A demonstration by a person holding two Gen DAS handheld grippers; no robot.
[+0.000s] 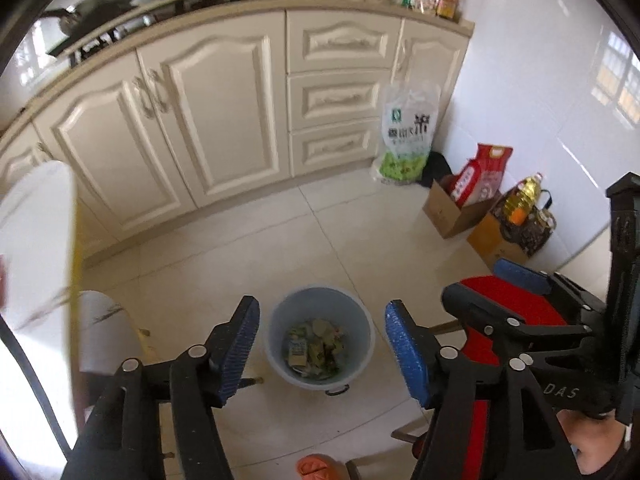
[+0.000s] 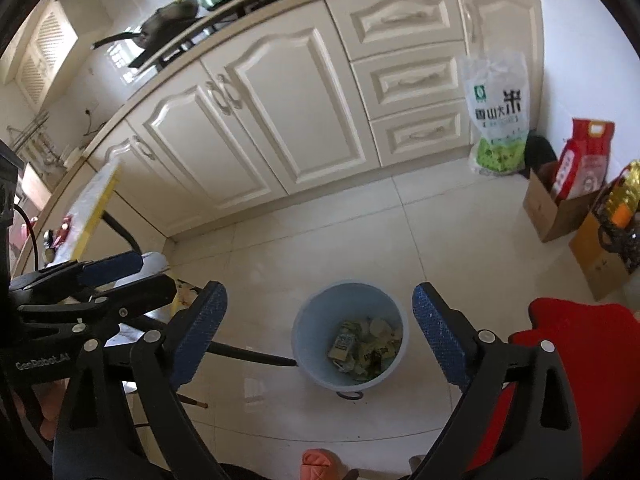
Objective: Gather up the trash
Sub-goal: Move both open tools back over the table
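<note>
A light blue bin (image 1: 321, 336) stands on the tiled floor below both grippers; it also shows in the right wrist view (image 2: 349, 336). Inside lies crumpled trash (image 1: 316, 348), a small carton and wrappers (image 2: 366, 346). My left gripper (image 1: 322, 352) is open and empty, held high above the bin. My right gripper (image 2: 320, 336) is open and empty too, also above the bin. The right gripper shows at the right of the left wrist view (image 1: 516, 288); the left gripper shows at the left of the right wrist view (image 2: 100, 272).
Cream cabinets (image 1: 216, 112) run along the back. A rice bag (image 1: 404, 132), cardboard boxes (image 1: 452, 208) and an oil bottle (image 1: 524, 196) stand at the right wall. A red chair seat (image 2: 576, 344) is at right. A white table edge (image 1: 36, 232) is at left.
</note>
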